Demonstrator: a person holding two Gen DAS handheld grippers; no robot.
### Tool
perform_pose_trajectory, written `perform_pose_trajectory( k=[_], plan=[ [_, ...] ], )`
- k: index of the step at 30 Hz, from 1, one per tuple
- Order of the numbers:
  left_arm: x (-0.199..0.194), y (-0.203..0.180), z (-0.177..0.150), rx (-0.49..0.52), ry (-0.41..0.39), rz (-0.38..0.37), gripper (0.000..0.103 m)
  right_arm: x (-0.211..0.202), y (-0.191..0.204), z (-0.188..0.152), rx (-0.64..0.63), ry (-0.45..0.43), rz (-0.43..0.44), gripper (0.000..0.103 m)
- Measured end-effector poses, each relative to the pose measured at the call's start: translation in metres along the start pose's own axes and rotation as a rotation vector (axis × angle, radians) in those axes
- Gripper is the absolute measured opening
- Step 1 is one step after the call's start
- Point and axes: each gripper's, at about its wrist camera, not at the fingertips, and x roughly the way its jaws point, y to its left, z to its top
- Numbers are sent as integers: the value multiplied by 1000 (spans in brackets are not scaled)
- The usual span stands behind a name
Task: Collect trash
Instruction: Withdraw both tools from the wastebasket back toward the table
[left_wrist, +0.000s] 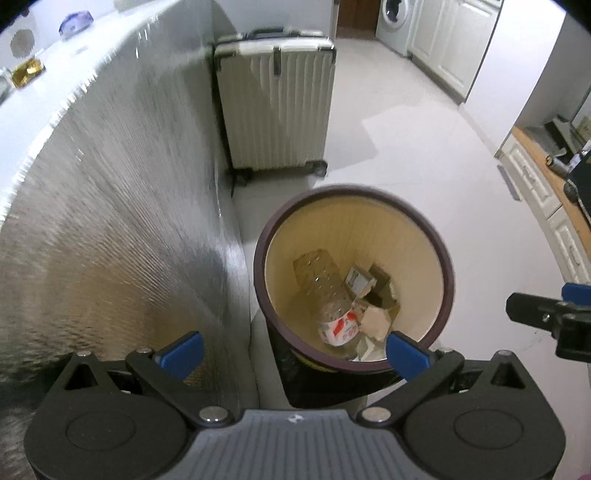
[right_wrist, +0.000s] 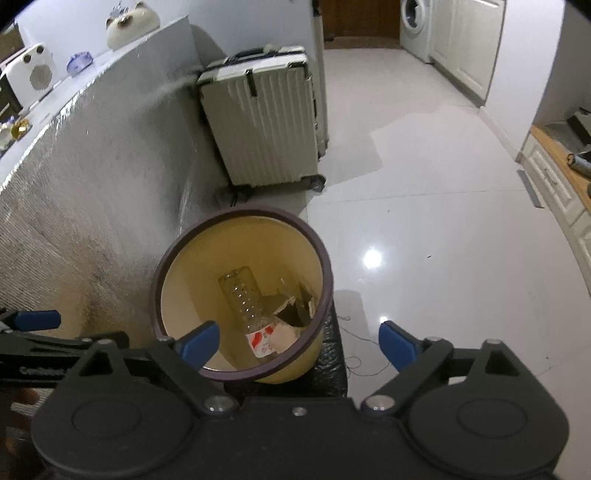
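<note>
Both claws released, empty: left claw (left_wrist: 293, 350) and right claw (right_wrist: 299, 341) hang above bin (right_wrist: 207, 247). Bottle (right_wrist: 245, 299) and paper scraps (left_wrist: 375, 321) lie inside, at bottom. Good practice, I'd judge: lift clear of rim, then fetch next piece off bench (left_wrist: 55, 85).

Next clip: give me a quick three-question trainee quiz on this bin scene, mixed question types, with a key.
1. True or false: the left gripper is clamped on a piece of trash.
2. Which item lies inside the trash bin? A) a clear plastic bottle with a red and white label B) a banana peel C) a metal can
3. What stands on the floor beyond the bin, against the silver-covered counter side?

Key:
1. False; both it and the right gripper are open and empty.
2. A; torn cardboard pieces lie beside it.
3. A pale ribbed suitcase.
</note>
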Motion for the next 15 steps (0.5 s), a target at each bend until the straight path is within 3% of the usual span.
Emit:
perform_pose_trajectory(
  k=[9,15],
  plan=[
    [-42,0,-14,17,-74,-33,103,-37,-7,-14,13,-79,-21,103],
    [-69,-1,-28,45,-128,-62,103,-59,-6,-28,-1,-131,-31,103]
  ],
)
